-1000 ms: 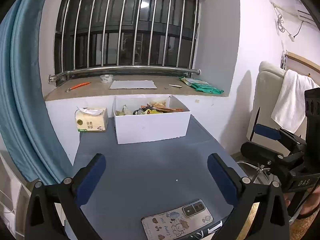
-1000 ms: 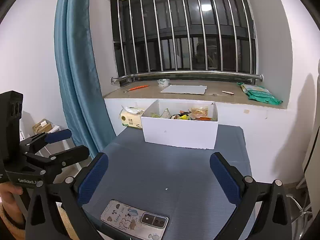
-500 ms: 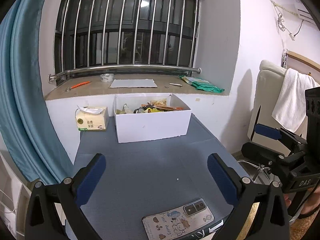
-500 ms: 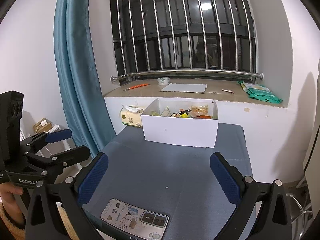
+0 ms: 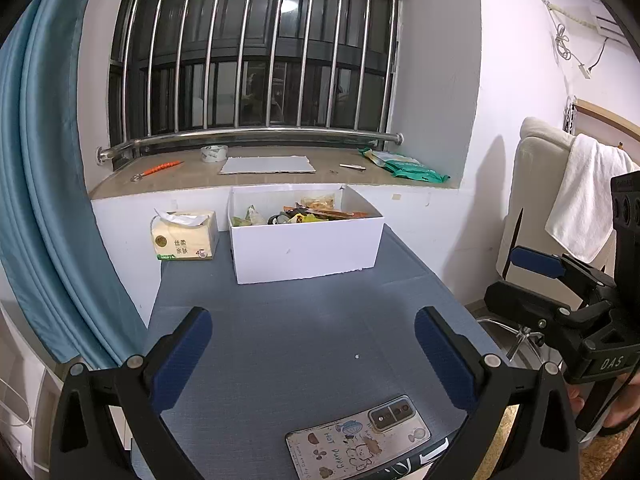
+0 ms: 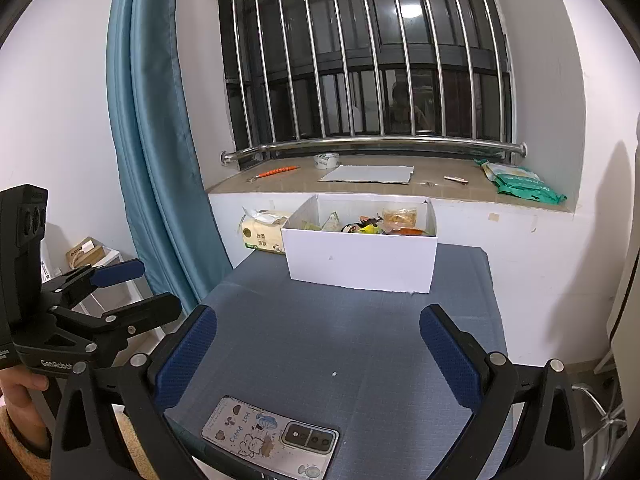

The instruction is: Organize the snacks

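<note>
**Both grippers idle, snacks in box**

L gripper (image 5: 308, 344) & R gripper (image 6: 318, 346) both spread wide, empty. Snacks (image 5: 304, 214) sit in box (image 5: 306, 250) at 12 o'clock, well apart.

Risk: phone (image 5: 358, 438) at 6, near table (image 5: 280, 320) edge; a low reach could knock it off.

Text: phone case "HOT PUPPY"; grippers marked "DAS", "GenRobot".

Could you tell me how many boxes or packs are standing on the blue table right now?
2: a white box of snacks at the table's far end, and a tissue pack beside it by the curtain. A phone lies at the near edge.
</note>
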The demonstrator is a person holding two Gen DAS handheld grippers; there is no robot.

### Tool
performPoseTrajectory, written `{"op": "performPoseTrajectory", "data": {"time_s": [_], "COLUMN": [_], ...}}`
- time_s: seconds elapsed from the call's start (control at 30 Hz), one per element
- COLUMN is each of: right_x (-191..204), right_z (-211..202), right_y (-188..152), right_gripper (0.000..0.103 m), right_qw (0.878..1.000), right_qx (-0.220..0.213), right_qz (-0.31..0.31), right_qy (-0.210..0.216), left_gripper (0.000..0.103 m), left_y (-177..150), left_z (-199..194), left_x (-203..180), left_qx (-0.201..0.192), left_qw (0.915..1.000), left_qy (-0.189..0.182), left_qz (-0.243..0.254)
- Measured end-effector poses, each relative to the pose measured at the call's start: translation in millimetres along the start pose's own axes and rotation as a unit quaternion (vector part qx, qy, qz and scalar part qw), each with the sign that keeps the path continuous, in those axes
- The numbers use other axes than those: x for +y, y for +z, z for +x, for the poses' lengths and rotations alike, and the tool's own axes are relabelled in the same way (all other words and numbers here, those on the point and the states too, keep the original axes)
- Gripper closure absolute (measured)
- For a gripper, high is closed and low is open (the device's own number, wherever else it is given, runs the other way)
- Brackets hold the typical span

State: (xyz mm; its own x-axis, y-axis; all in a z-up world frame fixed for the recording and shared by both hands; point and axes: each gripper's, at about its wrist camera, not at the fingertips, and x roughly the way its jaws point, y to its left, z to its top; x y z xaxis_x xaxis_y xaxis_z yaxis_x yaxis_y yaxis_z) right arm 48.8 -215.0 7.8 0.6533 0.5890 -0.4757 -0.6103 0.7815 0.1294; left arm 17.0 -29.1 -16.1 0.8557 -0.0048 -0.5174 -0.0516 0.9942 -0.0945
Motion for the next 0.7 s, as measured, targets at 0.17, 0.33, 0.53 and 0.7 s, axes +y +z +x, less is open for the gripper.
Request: {"op": "performPoseTrajectory", "data": {"time_s": [0.17, 0.33, 0.53, 0.7], "right_x": [1.0, 1.7, 1.4, 0.7], "right_z": [0.4, 0.4, 0.3, 2.2], "right_y": [0.1, -0.2, -0.1, -0.5], "right_gripper": [0.0, 0.0, 0.0, 0.0], "right_qw": [1.0, 1.0, 1.0, 1.0], "right_qx": [0.002, 0.002, 0.002, 0.003], "right_qz": [0.002, 0.002, 0.002, 0.003], "right_qy": [-0.002, -0.002, -0.001, -0.001], "left_gripper": [0.0, 0.0, 0.0, 0.0], "left_y": [-0.1, -0.1, 0.0, 0.0], "left_z": [0.5, 0.9, 0.9, 2.1], "left_x": [-0.1, 0.0, -0.4, -0.6], "left_qx": [0.0, 0.001, 0.001, 0.002], "left_qw": [1.0, 1.0, 1.0, 1.0], "left_qy": [0.001, 0.001, 0.001, 0.004], "left_qz": [0.002, 0.002, 0.002, 0.004]}}
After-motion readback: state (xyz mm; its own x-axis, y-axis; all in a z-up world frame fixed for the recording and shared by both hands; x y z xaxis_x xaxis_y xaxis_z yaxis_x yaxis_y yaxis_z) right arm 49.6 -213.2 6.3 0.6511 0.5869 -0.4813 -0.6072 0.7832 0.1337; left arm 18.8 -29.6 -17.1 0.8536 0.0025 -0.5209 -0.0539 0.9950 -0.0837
